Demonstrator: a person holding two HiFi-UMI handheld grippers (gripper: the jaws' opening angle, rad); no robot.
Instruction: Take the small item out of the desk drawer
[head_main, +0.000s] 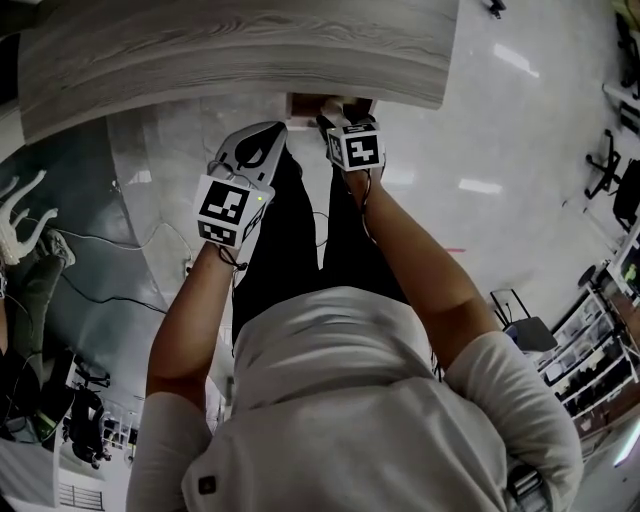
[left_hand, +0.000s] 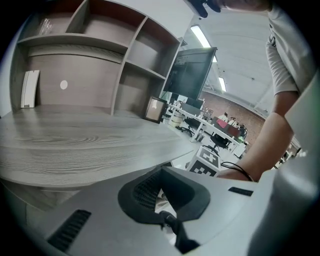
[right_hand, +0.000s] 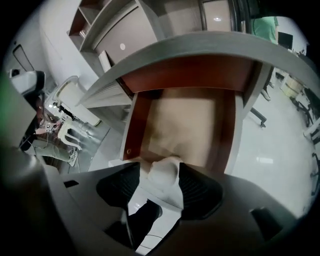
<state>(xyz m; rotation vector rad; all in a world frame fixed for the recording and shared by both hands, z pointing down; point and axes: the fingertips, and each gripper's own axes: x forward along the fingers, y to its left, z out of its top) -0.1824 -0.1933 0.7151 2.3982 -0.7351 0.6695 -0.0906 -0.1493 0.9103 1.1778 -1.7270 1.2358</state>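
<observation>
A curved grey wood-grain tabletop spans the top of the head view as I run the rig from afar; under its front edge stands the open desk drawer, with reddish-brown sides and a pale tan floor. My right gripper points steeply down at the drawer's near end, jaws spread wide and released, with the small white crumpled item lying between them at the drawer's front. My left gripper hangs beside it, near the tabletop's edge, jaws clenched on nothing
</observation>
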